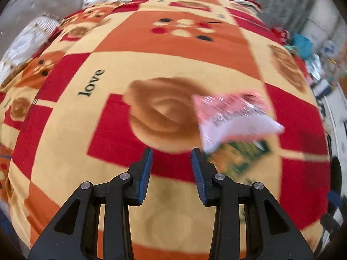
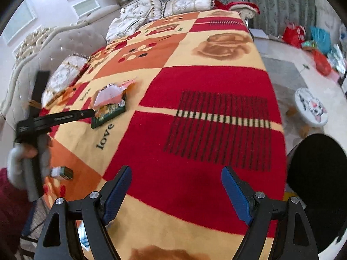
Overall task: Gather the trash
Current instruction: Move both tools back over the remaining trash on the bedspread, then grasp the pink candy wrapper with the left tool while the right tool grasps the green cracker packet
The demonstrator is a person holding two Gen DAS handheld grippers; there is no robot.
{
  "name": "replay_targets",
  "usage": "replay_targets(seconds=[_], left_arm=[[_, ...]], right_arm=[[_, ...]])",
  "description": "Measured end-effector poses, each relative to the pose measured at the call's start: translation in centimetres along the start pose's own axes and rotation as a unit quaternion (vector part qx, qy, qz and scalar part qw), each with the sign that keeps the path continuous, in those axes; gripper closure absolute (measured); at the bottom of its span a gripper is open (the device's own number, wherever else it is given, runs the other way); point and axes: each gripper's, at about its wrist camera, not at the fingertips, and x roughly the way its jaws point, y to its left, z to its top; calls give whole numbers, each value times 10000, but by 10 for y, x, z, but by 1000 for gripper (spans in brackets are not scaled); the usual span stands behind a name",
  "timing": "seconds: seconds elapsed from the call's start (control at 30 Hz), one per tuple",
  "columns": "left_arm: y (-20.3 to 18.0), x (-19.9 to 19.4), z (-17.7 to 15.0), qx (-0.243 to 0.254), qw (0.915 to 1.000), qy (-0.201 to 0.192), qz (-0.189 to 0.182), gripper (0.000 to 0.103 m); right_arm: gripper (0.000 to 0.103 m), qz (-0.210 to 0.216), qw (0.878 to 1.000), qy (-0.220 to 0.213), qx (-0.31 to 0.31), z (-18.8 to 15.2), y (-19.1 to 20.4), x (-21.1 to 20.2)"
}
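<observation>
A crumpled pink and white plastic wrapper [image 1: 234,117] lies on a green snack packet [image 1: 240,158] on the patterned blanket [image 1: 151,69]. My left gripper [image 1: 171,153] is open and empty, just left of and short of the two. The right wrist view shows the same wrapper [image 2: 110,93] and green packet [image 2: 110,112] with the left gripper's fingers [image 2: 86,113] touching or nearly touching the packet's left end. A small green and white box [image 2: 63,172] lies near the left edge. My right gripper [image 2: 176,177] is open and empty over the red patch.
A black round bin [image 2: 318,186] stands off the bed at the right. White pillows [image 2: 186,4] and a grey headboard [image 2: 71,41] lie at the far and left sides. A cat-print stool [image 2: 312,106] and coloured bags [image 2: 295,32] are on the floor at right.
</observation>
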Motion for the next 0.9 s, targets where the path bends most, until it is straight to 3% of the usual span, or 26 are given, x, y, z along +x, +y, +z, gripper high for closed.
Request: replay_targets(seconds=[0.17, 0.23, 0.33, 0.47, 0.5, 0.6, 0.7, 0.9], left_arm=[[-1, 13, 9, 23, 9999, -75, 151, 68], [-12, 13, 7, 236, 9997, -28, -8, 68], [-34, 7, -2, 447, 9974, 79, -558, 68], [-74, -2, -18, 868, 9818, 319, -1658, 68], [-80, -5, -21, 942, 9787, 331, -1792, 68], [-84, -18, -25, 978, 9768, 218, -1891, 68], [-67, -29, -21, 810, 9803, 108, -1796, 68], [-27, -41, -10, 484, 9884, -43, -1437, 68]], right_arm=[[21, 9, 9999, 103, 100, 4, -6, 5], [21, 77, 9997, 97, 193, 6, -10, 6], [21, 161, 9994, -7, 318, 10, -15, 4], [21, 94, 9988, -171, 456, 18, -23, 0], [21, 82, 9985, -201, 493, 21, -25, 0], [21, 138, 9990, -206, 373, 28, -16, 5], [20, 223, 9995, -232, 54, 37, 4, 19], [21, 117, 9937, 42, -1114, 59, 57, 72]])
